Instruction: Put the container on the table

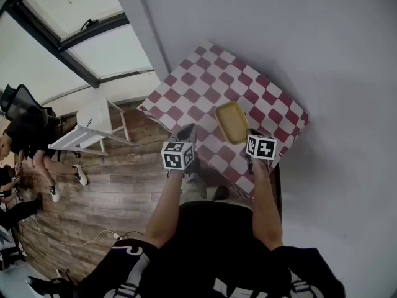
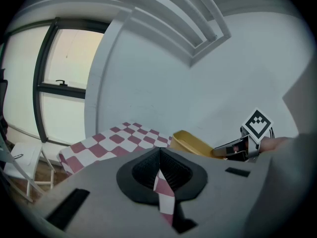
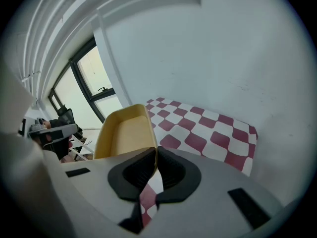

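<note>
Container — yellow, shallow, oblong; it is over the near part of the checkered table, open side up. Whether it rests on the cloth cannot be told.
Right gripper — jaws almost together, clamped on the container's thin wall at the end nearest the table's near edge.
Left gripper — jaws closed pad to pad with nothing between them; at the table's near edge, beside the container and apart from it.
</note>
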The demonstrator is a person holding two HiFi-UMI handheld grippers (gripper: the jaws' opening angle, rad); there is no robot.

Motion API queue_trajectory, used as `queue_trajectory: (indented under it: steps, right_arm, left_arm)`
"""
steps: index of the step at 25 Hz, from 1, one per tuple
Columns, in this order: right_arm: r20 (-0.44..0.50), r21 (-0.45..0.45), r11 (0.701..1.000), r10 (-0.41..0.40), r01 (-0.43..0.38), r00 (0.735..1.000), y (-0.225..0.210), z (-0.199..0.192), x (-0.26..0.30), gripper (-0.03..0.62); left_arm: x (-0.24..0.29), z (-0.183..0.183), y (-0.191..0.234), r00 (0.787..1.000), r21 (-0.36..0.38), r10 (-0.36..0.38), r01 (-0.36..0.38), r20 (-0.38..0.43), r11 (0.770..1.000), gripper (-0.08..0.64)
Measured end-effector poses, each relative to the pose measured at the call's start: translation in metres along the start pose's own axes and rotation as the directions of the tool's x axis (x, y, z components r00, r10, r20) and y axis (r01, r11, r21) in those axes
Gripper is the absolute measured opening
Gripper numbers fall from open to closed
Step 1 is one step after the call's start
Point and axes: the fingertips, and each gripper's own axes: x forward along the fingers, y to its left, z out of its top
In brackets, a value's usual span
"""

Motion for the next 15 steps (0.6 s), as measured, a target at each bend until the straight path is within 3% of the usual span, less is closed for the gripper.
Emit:
queue_trajectory:
  steps: [15]
  right_arm:
    - [-0.025, 0.016, 0.999, 0.029, -0.028, 0.999, -0.012, 0.009, 0.025, 0.031]
  left_arm:
    - [0.02, -0.005, 0.004, 0.999, -0.014, 0.043, -0.044, -0.03, 0.999, 0.026]
